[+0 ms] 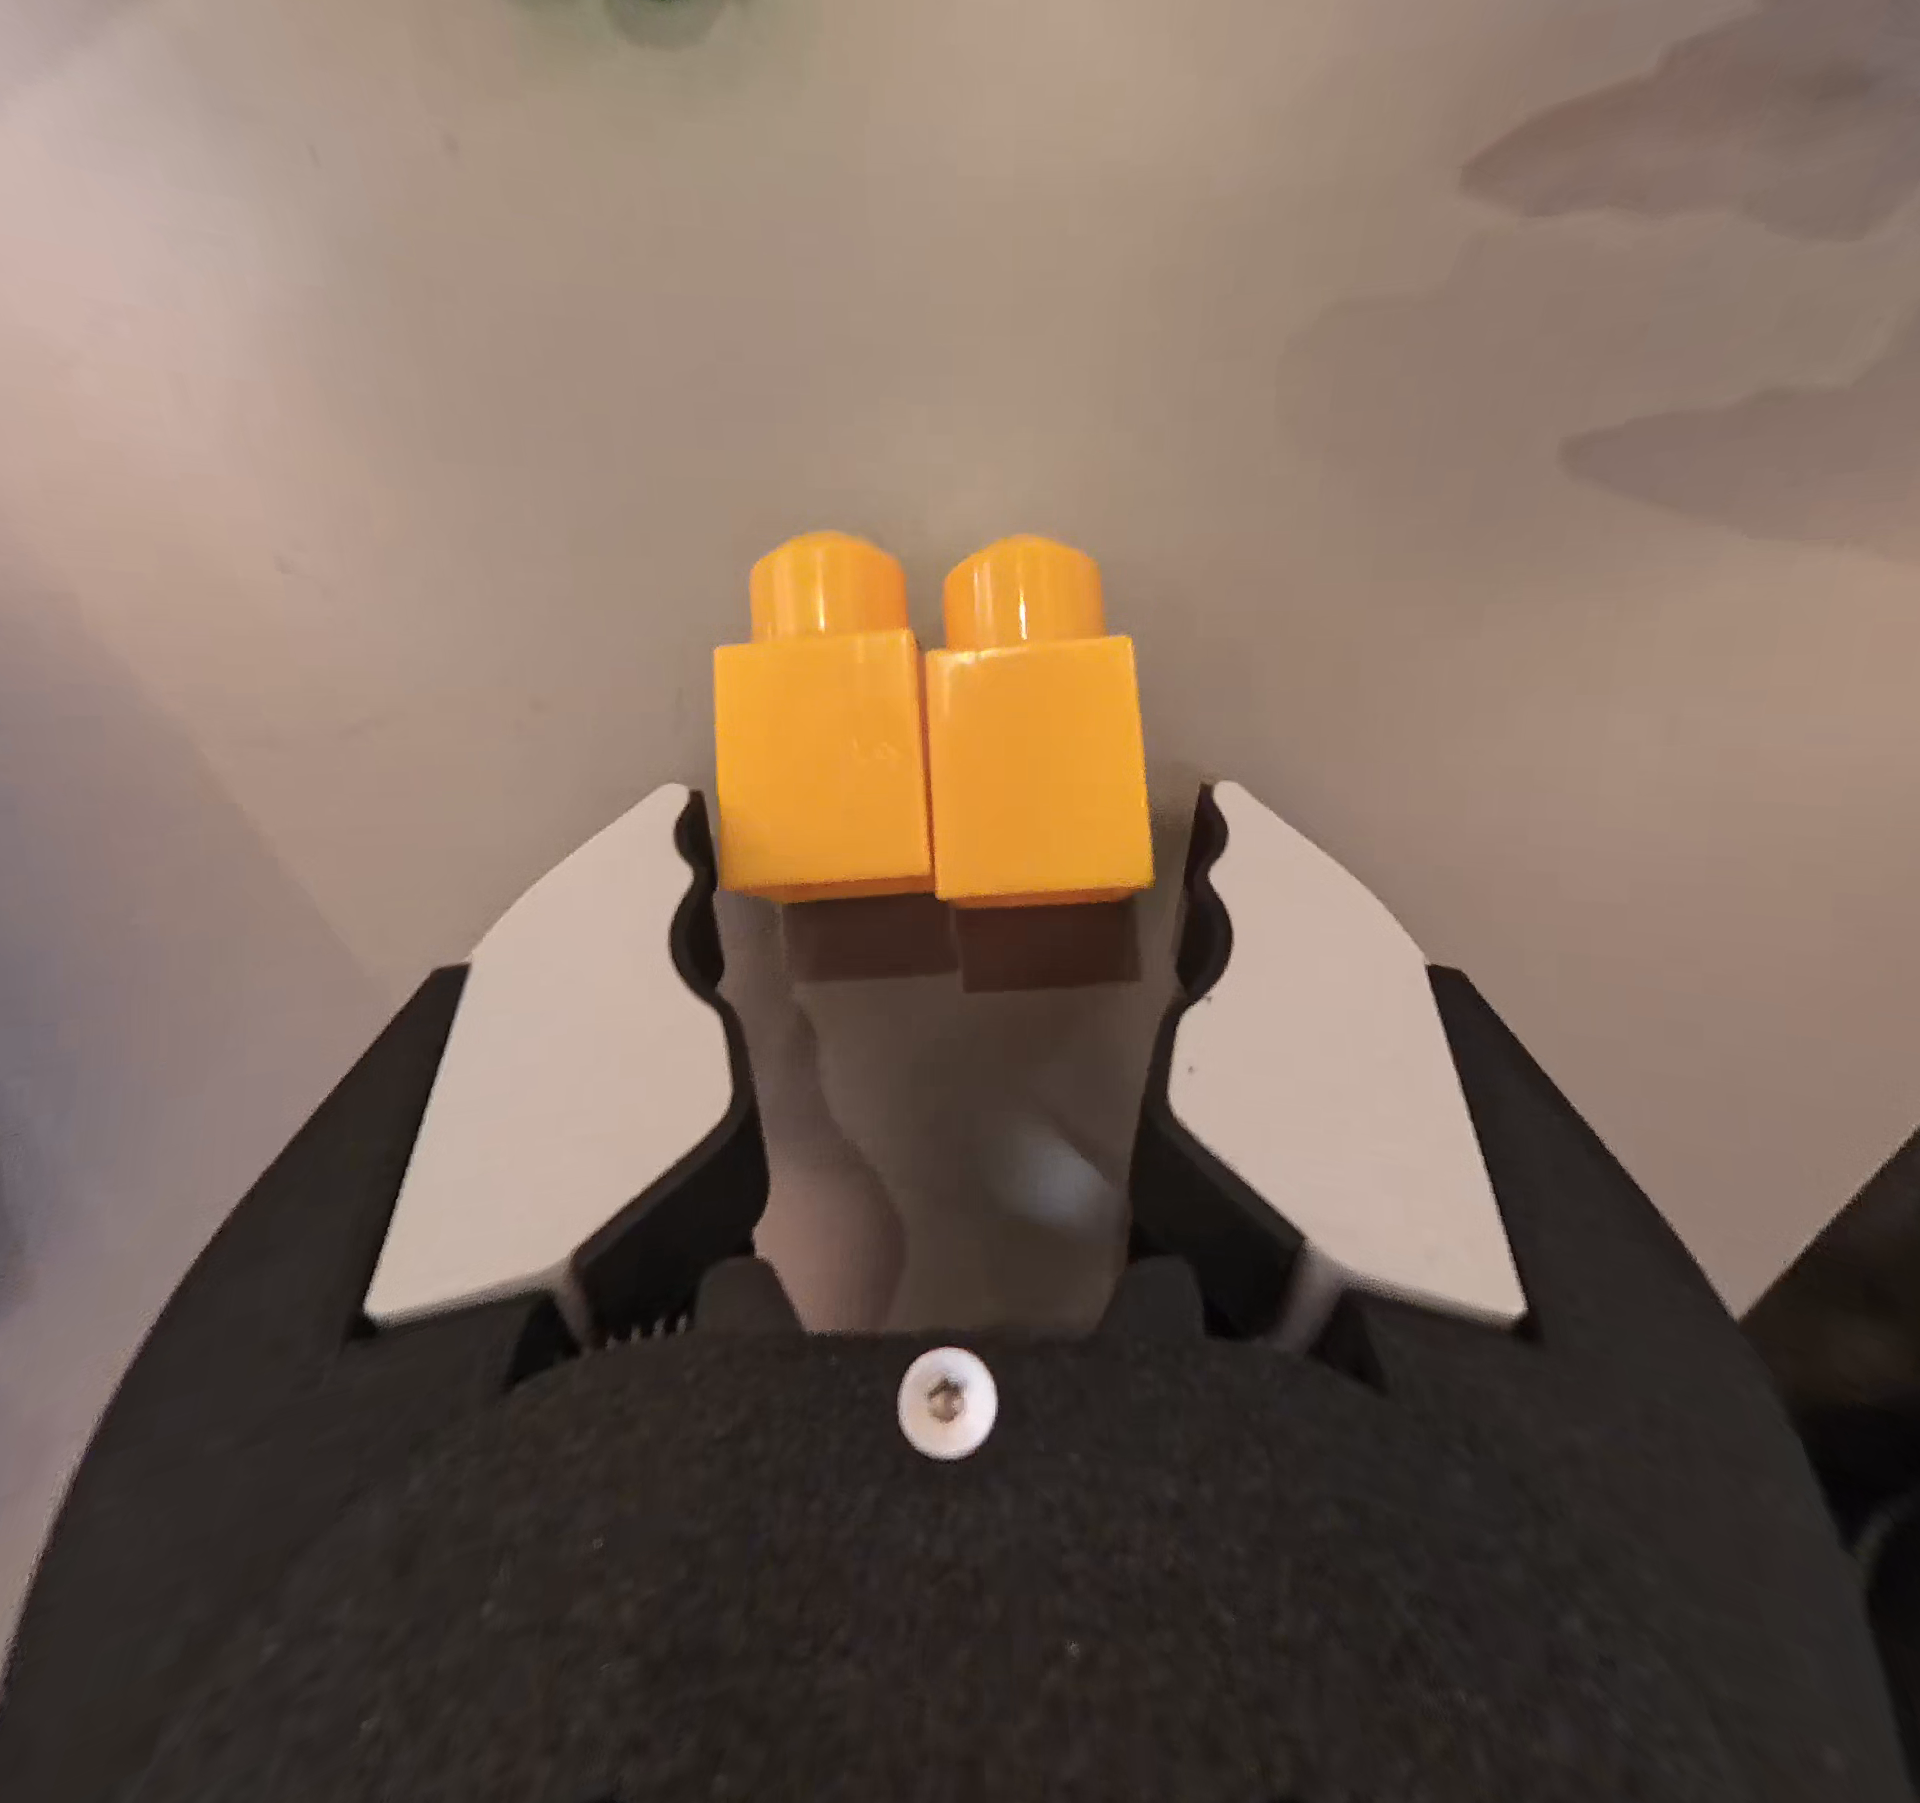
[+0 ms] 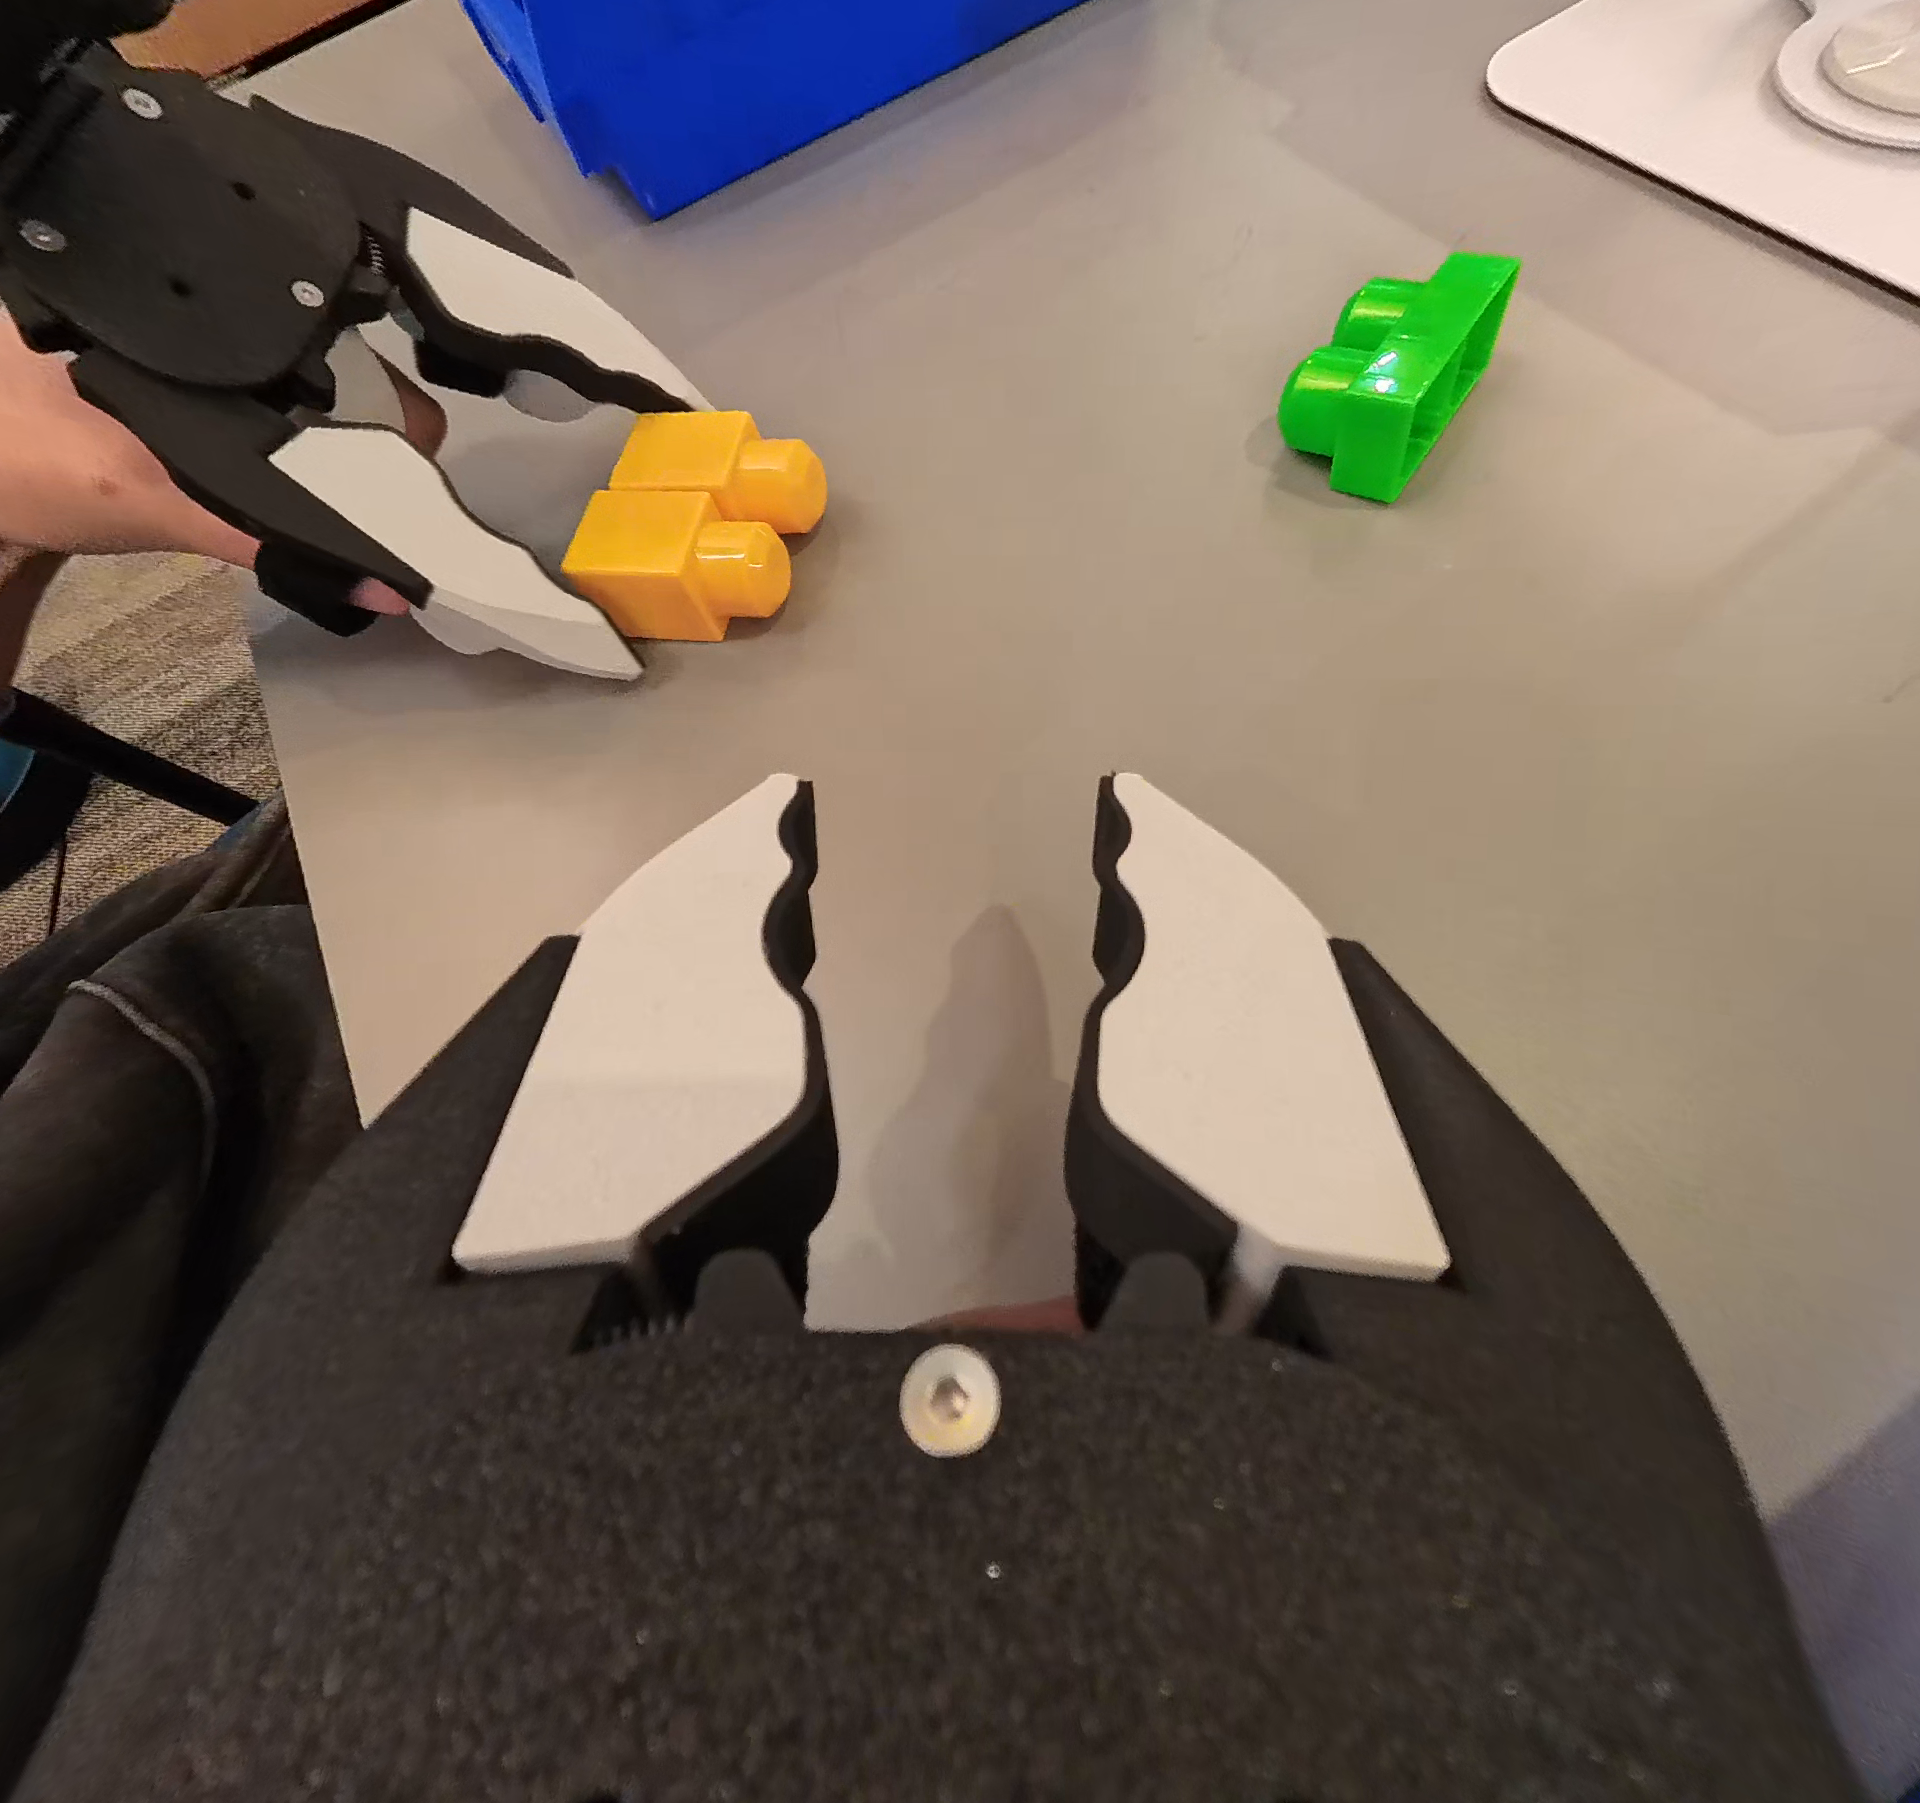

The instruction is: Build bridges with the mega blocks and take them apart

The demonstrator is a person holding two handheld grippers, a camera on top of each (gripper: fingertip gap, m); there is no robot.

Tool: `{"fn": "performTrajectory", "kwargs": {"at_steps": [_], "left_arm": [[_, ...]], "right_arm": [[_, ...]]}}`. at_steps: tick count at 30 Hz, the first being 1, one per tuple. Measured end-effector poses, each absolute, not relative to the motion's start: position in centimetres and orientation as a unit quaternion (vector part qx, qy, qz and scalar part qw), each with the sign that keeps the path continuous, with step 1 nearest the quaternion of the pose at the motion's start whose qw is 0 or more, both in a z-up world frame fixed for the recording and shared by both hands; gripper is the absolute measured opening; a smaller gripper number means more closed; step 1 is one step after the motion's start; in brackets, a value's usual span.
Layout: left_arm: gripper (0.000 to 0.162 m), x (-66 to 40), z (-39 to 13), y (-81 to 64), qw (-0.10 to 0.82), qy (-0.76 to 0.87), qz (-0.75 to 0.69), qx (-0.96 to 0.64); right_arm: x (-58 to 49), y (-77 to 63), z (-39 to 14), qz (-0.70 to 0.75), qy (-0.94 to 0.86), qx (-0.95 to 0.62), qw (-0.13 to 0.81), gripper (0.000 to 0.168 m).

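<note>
Near the worktop's left edge, two orange blocks [image 2: 691, 517], light, rigid and slick, lie side by side between the left gripper [image 1: 945, 818]'s spread jaws; right gripper [image 2: 954, 797] gapes empty.

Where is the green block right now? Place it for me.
The green block lies on its side on the grey table, upper right in the right wrist view, right of the two orange blocks and near the white mat.

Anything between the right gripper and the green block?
Nothing visible. The right gripper is open over bare grey table; the green block lies on its side ahead and to the right. The two yellow blocks and left gripper sit off to the left.
</note>
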State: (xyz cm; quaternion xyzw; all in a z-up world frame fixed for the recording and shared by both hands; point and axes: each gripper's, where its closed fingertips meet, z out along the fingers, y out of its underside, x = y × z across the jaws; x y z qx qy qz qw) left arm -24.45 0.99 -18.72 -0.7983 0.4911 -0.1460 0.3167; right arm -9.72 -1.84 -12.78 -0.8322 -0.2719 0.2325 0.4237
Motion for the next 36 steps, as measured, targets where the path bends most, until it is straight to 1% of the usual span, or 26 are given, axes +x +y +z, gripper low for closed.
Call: {"fn": "performTrajectory", "kwargs": {"at_steps": [6, 13, 16, 19, 20, 21, 29, 33, 36], "left_arm": [[0.078, -24.3, -18.9, 1.8, 0.316, 0.48, -0.141, -0.806], [0.079, -24.1, -19.0, 1.8, 0.322, 0.479, -0.145, -0.804], [0.086, -24.1, -18.9, 1.6, 0.319, 0.481, -0.156, -0.802], [0.083, -23.9, -18.9, 1.4, 0.315, 0.48, -0.167, -0.802], [0.078, -23.9, -19.0, 1.4, 0.312, 0.481, -0.166, -0.802], [0.077, -23.8, -19.0, 1.4, 0.312, 0.483, -0.165, -0.802], [0.077, -23.5, -19.0, 1.2, 0.311, 0.492, -0.168, -0.796], [0.076, -23.6, -18.4, 1.1, 0.335, 0.496, -0.174, -0.782], [0.076, -23.6, -16.6, 1.5, 0.394, 0.486, -0.184, -0.758]], "right_arm": [[-9.6, -1.8, -12.8, 0.234, -0.271, -0.832, 0.423, 0.051], [-9.8, -1.8, -13.1, 0.234, -0.273, -0.834, 0.419, 0.051], [-9.8, -1.8, -13.1, 0.234, -0.273, -0.833, 0.42, 0.051], [-9.8, -1.8, -13.1, 0.234, -0.273, -0.833, 0.42, 0.051], [-9.8, -1.8, -13.1, 0.233, -0.273, -0.834, 0.419, 0.051], [-9.8, -1.8, -13.1, 0.233, -0.274, -0.834, 0.419, 0.051], [-9.7, -1.8, -13.1, 0.233, -0.274, -0.834, 0.419, 0.051], [-9.5, -1.8, -13.1, 0.233, -0.272, -0.834, 0.42, 0.051], [-9.4, -1.7, -13.1, 0.232, -0.269, -0.835, 0.421, 0.051]]}}
